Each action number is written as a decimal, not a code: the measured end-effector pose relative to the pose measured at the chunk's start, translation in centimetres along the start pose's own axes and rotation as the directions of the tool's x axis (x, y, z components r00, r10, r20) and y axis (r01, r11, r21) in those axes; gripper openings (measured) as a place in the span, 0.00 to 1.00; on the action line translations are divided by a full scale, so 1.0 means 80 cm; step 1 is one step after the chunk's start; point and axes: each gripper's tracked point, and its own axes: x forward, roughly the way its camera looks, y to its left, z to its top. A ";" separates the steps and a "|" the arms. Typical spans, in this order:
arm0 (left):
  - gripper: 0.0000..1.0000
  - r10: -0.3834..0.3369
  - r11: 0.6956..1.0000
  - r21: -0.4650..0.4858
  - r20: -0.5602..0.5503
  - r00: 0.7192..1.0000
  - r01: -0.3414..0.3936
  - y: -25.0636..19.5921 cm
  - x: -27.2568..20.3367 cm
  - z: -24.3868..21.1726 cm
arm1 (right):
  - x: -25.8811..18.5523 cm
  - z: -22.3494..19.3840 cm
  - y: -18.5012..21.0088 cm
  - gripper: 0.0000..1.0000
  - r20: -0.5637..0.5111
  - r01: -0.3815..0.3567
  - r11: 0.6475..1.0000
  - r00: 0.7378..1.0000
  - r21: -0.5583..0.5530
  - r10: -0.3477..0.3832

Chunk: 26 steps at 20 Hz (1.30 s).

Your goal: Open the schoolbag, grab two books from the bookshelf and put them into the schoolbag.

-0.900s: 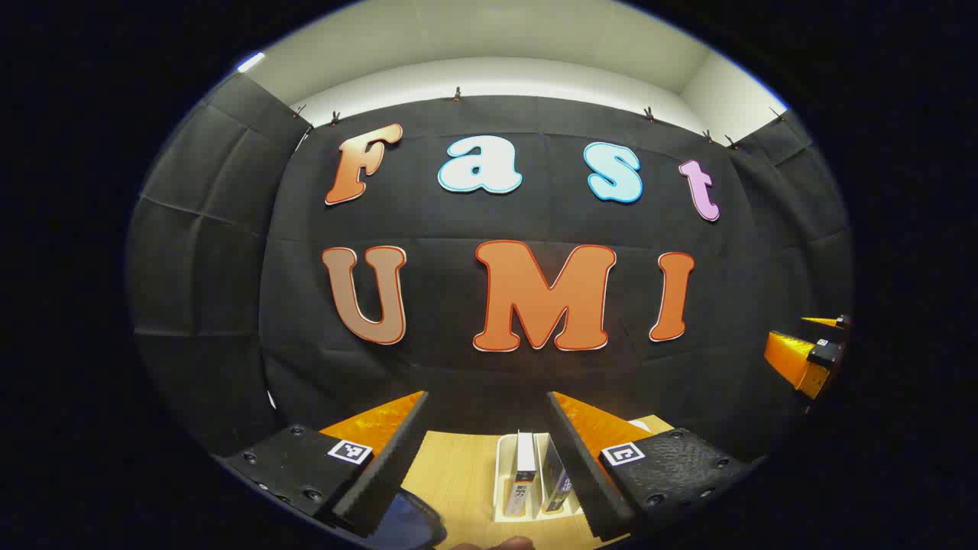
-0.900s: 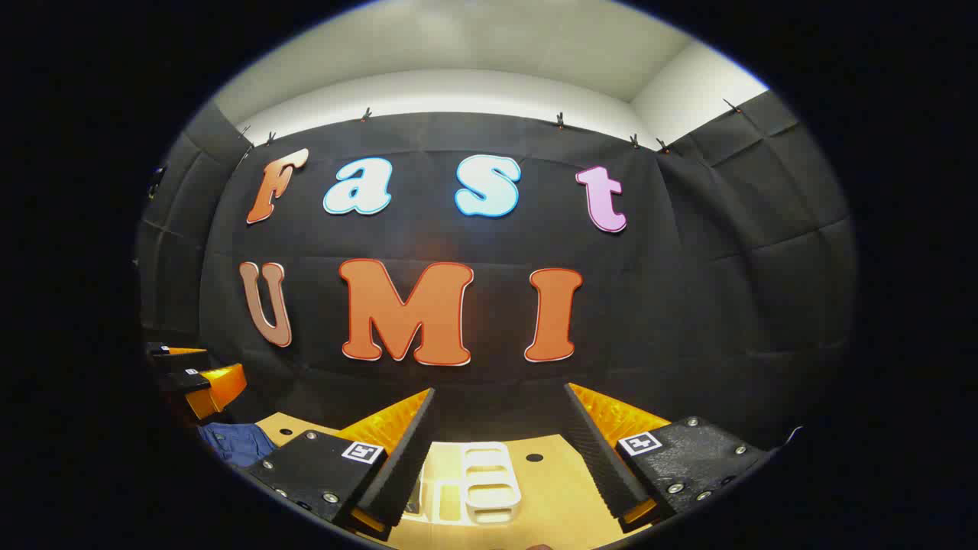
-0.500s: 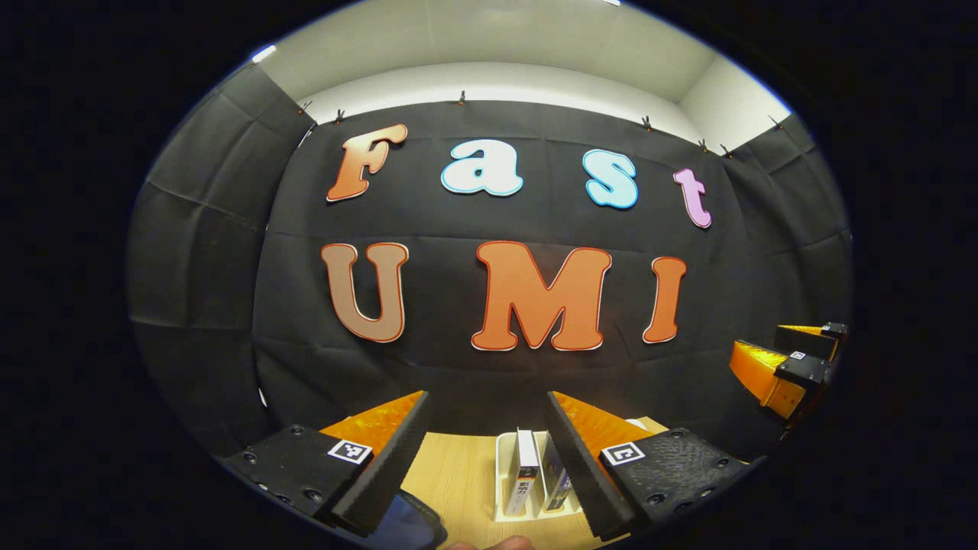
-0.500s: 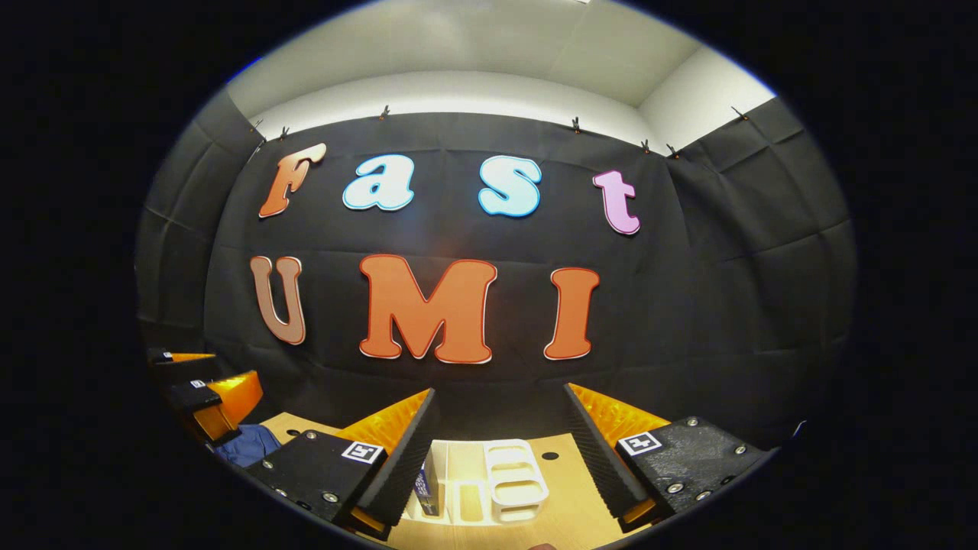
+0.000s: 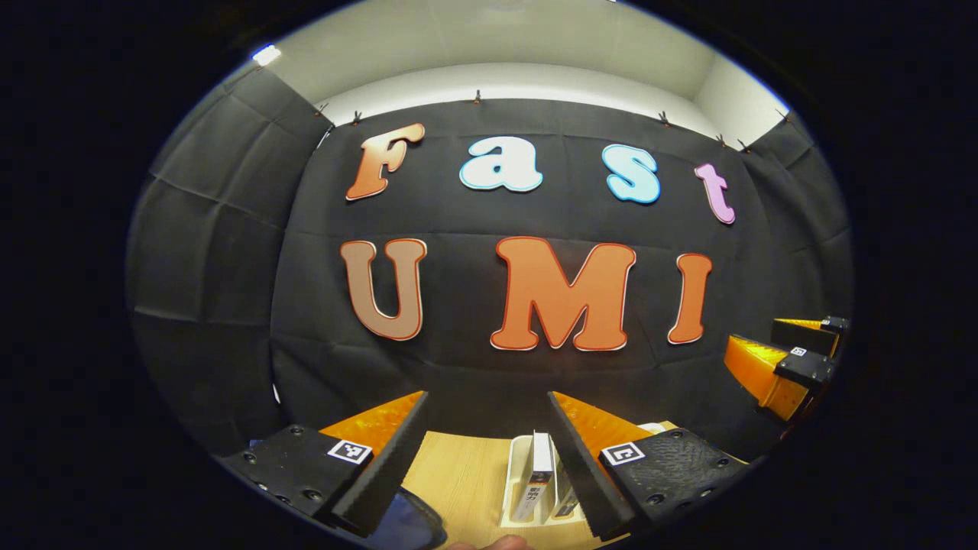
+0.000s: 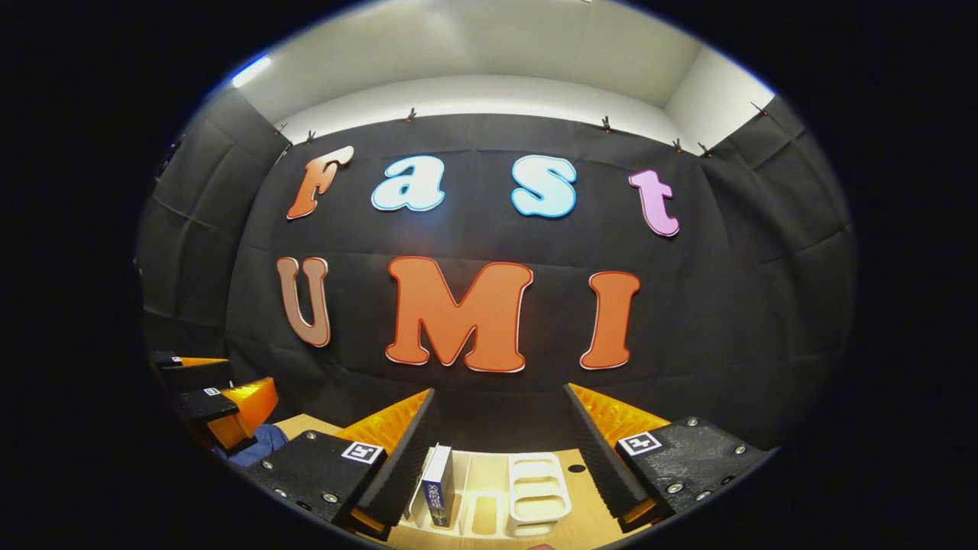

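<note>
Two grippers, both spread wide and holding nothing.
We have swung rightward: our right gripper now frames the white bookshelf and a book at six o'clock; the left gripper hovers, schoolbag unopened.

- In the left gripper view, the bookshelf is partly covered by the left gripper's right-hand finger, and its near end is cut off by the picture's edge.
- A second book behind that finger is seen only as a sliver; its cover cannot be made out.
- The schoolbag is cut off at the bottom edge, so its zip cannot be judged.
- In the right gripper view, the schoolbag is mostly hidden behind the left gripper.
- The print on the book's spine is too small to be told.
</note>
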 end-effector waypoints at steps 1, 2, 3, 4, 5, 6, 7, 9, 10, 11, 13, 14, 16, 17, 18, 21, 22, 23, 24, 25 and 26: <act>0.93 0.013 1.000 -0.007 0.002 1.000 -0.013 -0.001 0.001 0.001 | 0.002 -0.001 -0.001 0.95 0.009 -0.018 1.000 1.000 -0.002 0.018; 0.93 0.028 1.000 -0.006 0.003 1.000 -0.028 0.000 0.003 -0.003 | 0.005 -0.003 -0.004 0.95 0.016 -0.033 0.999 0.999 -0.009 0.033; 0.93 0.043 0.999 0.007 0.003 0.999 -0.043 0.000 0.004 -0.005 | 0.008 -0.005 -0.004 0.96 0.021 -0.048 0.999 0.999 -0.014 0.049; 0.93 0.058 0.998 0.020 0.006 0.998 -0.058 0.001 0.005 -0.007 | 0.008 -0.005 -0.004 0.96 0.029 -0.058 0.998 0.998 -0.017 0.059; 0.90 0.064 0.998 0.024 0.005 0.998 -0.064 0.002 0.005 -0.006 | 0.010 -0.006 -0.003 0.95 0.028 -0.065 0.998 0.997 -0.016 0.066; 0.91 0.065 0.997 0.029 0.002 0.998 -0.065 0.001 0.006 -0.005 | 0.012 -0.010 0.000 0.96 0.019 -0.069 0.998 0.997 -0.013 0.069; 0.91 0.063 0.997 0.038 0.007 0.998 -0.063 0.003 0.006 -0.006 | 0.011 -0.013 0.003 0.96 0.012 -0.070 0.998 0.997 -0.008 0.070; 0.93 0.040 0.997 0.057 0.036 0.999 -0.042 0.004 0.016 0.001 | 0.014 -0.012 0.009 0.95 0.028 -0.044 0.999 0.999 0.001 0.044; 0.93 0.027 0.997 0.070 0.024 0.999 -0.029 0.005 0.021 0.001 | 0.017 -0.017 0.013 0.96 0.014 -0.029 1.000 0.999 -0.006 0.029; 0.91 0.013 0.997 0.076 0.035 0.999 -0.016 0.006 0.024 -0.002 | 0.019 -0.020 0.020 1.00 0.018 -0.022 1.000 1.000 -0.020 0.022; 0.91 -0.013 0.998 0.068 0.004 1.000 0.012 0.008 0.029 -0.013 | 0.023 -0.028 0.030 1.00 -0.012 -0.006 1.000 1.000 -0.028 0.005; 0.91 -0.015 0.997 0.073 -0.009 1.000 0.016 0.011 0.030 -0.018 | 0.024 -0.035 0.035 0.95 -0.036 -0.002 1.000 0.999 -0.020 0.001; 0.93 -0.023 0.997 0.070 0.003 1.000 0.022 0.019 0.038 -0.013 | 0.025 -0.036 0.038 0.96 -0.045 0.012 1.000 0.999 -0.003 -0.012; 0.91 -0.024 0.997 0.075 0.005 1.000 0.023 0.022 0.041 -0.013 | 0.027 -0.035 0.037 0.96 -0.048 0.023 1.000 0.999 0.000 -0.023; 0.90 -0.030 0.996 0.078 0.005 1.000 0.029 0.024 0.044 -0.013 | 0.029 -0.036 0.036 0.96 -0.050 0.034 0.999 0.998 0.003 -0.034; 0.91 -0.031 0.997 0.073 0.011 0.999 0.031 0.029 0.048 -0.012 | 0.030 -0.038 0.038 0.96 -0.056 0.052 0.999 0.997 0.010 -0.051; 0.90 -0.030 0.997 0.073 0.013 0.999 0.029 0.032 0.050 -0.012 | 0.032 -0.040 0.040 0.96 -0.059 0.053 0.999 0.997 0.007 -0.053; 0.90 -0.030 0.997 0.077 0.008 1.000 0.029 0.034 0.053 -0.015 | 0.032 -0.040 0.040 0.95 -0.057 0.056 0.998 0.997 0.003 -0.056; 0.90 -0.029 0.996 0.082 0.006 1.000 0.029 0.036 0.055 -0.015 | 0.034 -0.039 0.041 0.95 -0.055 0.059 0.998 0.997 0.002 -0.059; 0.91 -0.031 0.997 0.076 0.012 0.999 0.030 0.037 0.056 -0.012 | 0.035 -0.039 0.042 0.95 -0.054 0.061 0.998 0.997 0.004 -0.061; 0.91 -0.029 0.997 0.071 0.017 0.999 0.028 0.039 0.058 -0.011 | 0.038 -0.040 0.043 0.96 -0.056 0.064 0.998 0.996 0.007 -0.063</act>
